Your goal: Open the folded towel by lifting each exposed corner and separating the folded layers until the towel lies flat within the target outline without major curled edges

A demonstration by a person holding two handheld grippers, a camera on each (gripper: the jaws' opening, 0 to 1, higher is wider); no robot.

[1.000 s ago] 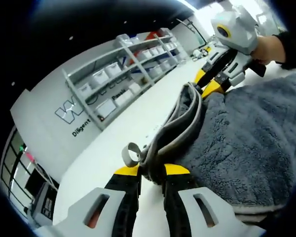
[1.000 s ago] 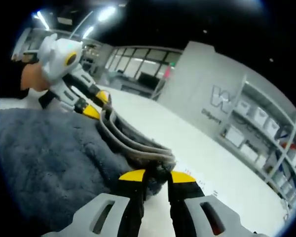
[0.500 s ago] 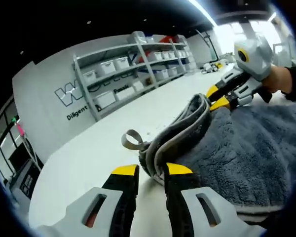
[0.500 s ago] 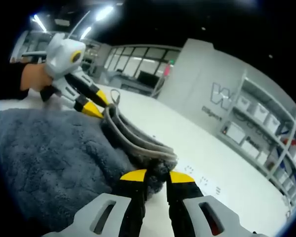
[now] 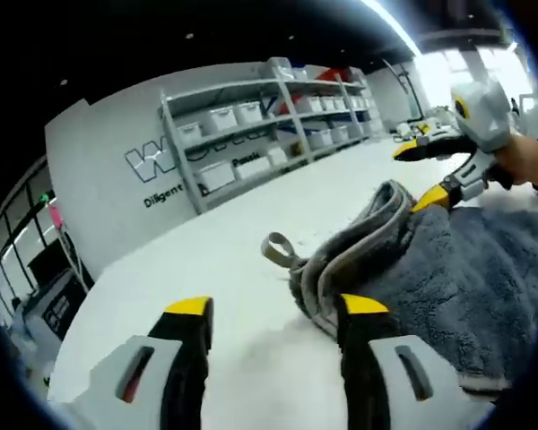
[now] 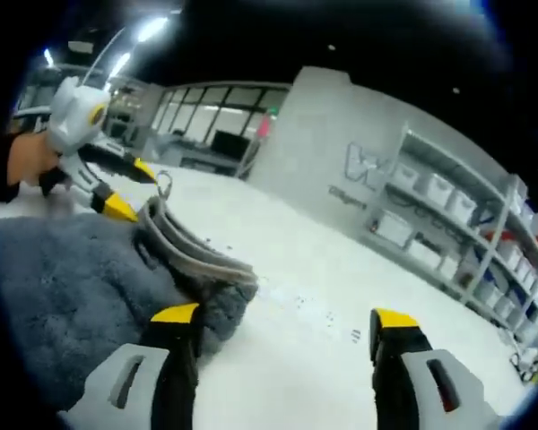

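White bench [image 5: 206,242] stretches toward grey shelving [image 5: 260,125] on the far wall. My left hand-held gripper [image 5: 278,313] gapes wide, my right hand-held gripper [image 6: 282,322] too, neither pinching anything. Grey towel [image 5: 466,278] lies folded on the bench, its stacked edge between them.

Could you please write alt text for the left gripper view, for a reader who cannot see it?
The left claw stands open over a white table, its right tip beside the bunched edge of a grey towel with a small loop. Across the towel, the right claw, held by a hand, is open too. Shelves of bins line the far wall.
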